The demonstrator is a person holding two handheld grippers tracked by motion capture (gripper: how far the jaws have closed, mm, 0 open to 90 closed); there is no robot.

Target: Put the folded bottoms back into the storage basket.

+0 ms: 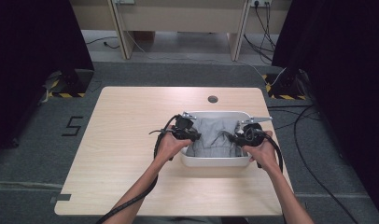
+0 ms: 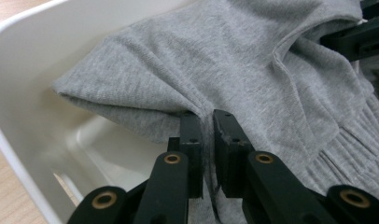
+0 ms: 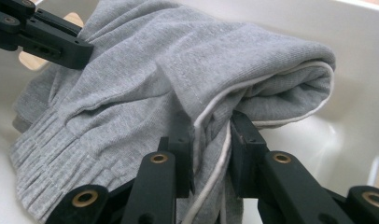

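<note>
A folded grey knit garment (image 1: pixel 214 137) with ribbed cuffs lies in a white plastic bin (image 1: pixel 215 162) on the wooden table. My left gripper (image 1: pixel 193 136) reaches into the bin from its left side. Its jaws pinch a fold of the grey garment (image 2: pixel 215 60), and this left gripper (image 2: pixel 207 119) sits close to the bin wall (image 2: pixel 33 60). From the right, my right gripper (image 1: pixel 234 138) comes in. Seen up close, the right gripper (image 3: pixel 211 121) is shut on the garment's (image 3: pixel 145 79) edge, with a white cord running between the jaws. The left gripper (image 3: pixel 43 37) shows at the far side.
The bin stands right of the table's (image 1: pixel 131 140) middle, near its front. A round cable hole (image 1: pixel 213 99) sits at the table's far edge. Cables trail on the floor to the right, and dark curtains flank both sides.
</note>
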